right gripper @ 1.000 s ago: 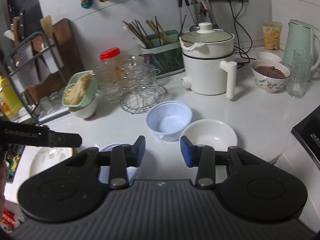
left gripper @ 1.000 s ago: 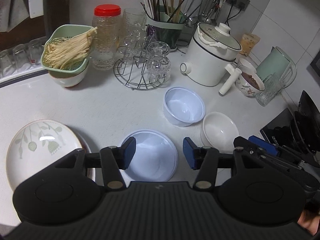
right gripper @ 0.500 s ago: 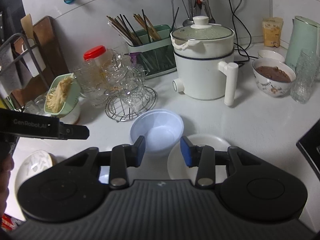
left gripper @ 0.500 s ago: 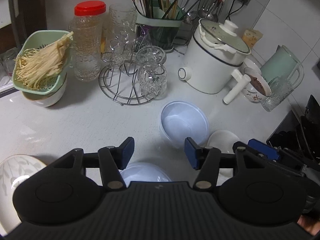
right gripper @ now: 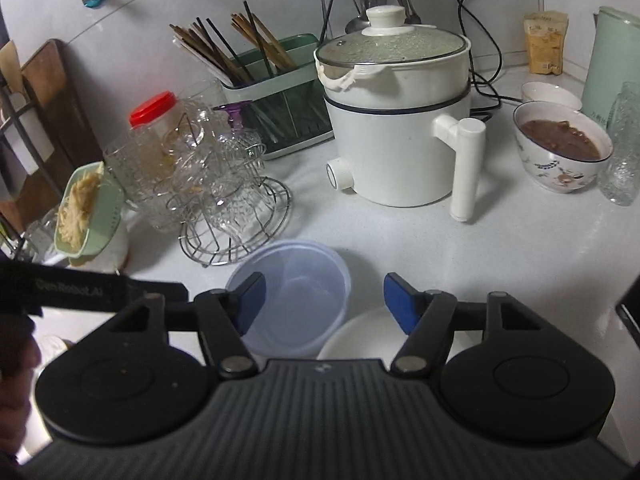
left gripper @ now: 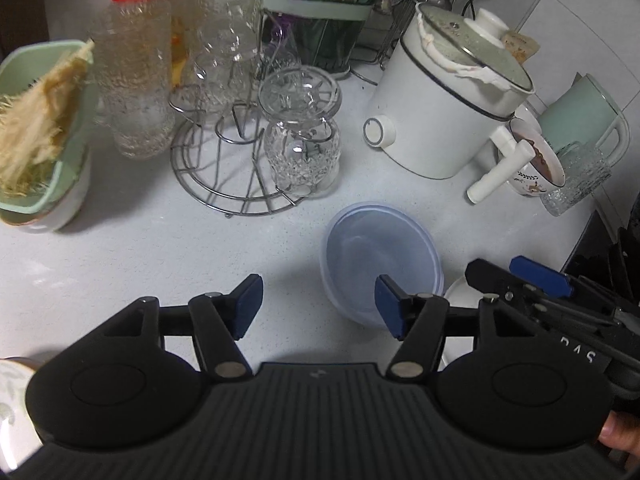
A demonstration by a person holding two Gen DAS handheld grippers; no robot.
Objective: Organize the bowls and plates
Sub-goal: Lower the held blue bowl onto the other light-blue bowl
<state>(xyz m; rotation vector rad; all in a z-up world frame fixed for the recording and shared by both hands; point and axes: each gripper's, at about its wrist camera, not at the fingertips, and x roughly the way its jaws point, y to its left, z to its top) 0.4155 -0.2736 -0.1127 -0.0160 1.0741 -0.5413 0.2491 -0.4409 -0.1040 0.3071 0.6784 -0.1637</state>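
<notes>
A translucent blue plastic bowl [left gripper: 380, 256] [right gripper: 296, 292] stands upright on the white counter. A white bowl [right gripper: 360, 336] [left gripper: 454, 294] sits just right of it and is largely hidden by gripper parts. My left gripper [left gripper: 319, 306] hovers at the plastic bowl's near left side; its jaws are opening, and the right pad [left gripper: 390, 308] overlaps the near rim. My right gripper [right gripper: 324, 300] hangs over both bowls' near edges, jaws opening and pressing on nothing. A leaf-patterned plate [left gripper: 8, 380] peeks in at the lower left.
Behind the bowls stand a wire rack of glasses [left gripper: 248, 160], a red-lidded jar [left gripper: 140, 80], a white electric pot [right gripper: 400, 128] and a chopstick holder [right gripper: 280, 112]. A green strainer of noodles [left gripper: 36, 132] is at left. A bowl of brown food [right gripper: 560, 148] and a kettle [left gripper: 580, 120] are at right.
Both grippers have moved forward and down towards the two bowls. The flat pale blue dish has dropped out of the left wrist view. Both pairs of jaws stand wider, the right markedly.
</notes>
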